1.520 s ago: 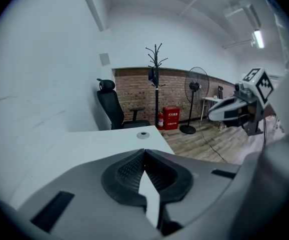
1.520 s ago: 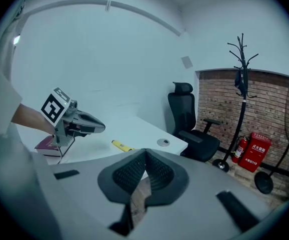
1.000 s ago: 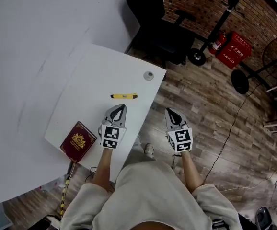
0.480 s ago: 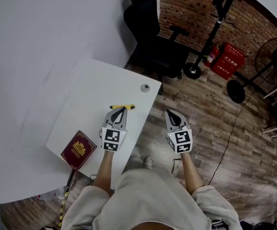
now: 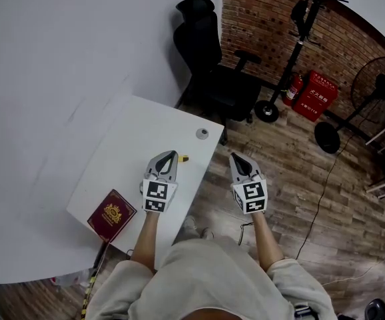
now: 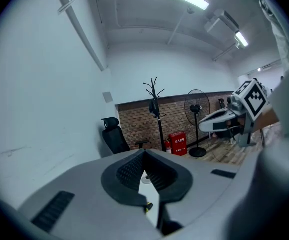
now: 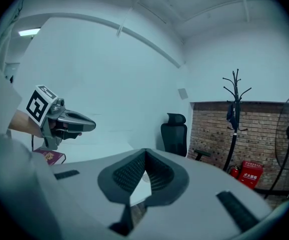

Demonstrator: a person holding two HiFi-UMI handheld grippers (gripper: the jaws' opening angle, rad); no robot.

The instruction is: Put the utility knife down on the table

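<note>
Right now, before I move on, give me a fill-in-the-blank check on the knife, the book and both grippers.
1. The utility knife lies on the table, partly hidden behind the ____ gripper in the head view.
2. The left gripper has its jaws ____, nothing between them.
3. The right gripper hangs over the floor, not over the ____.
4. The closed book on the table is ____ in colour.
Missing words: left; shut; table; red.

- Smooth matt white table (image 5: pixel 132 139).
- Wood-plank floor (image 5: pixel 299 172), grainy.
- Rough red brick wall (image 5: pixel 259 25).
- Maroon book (image 5: pixel 112 215), gold-stamped cover.
- Matt grey plastic left gripper (image 5: pixel 172 154) and right gripper (image 5: pixel 234 157); ribbed black pads (image 6: pixel 129 171).
</note>
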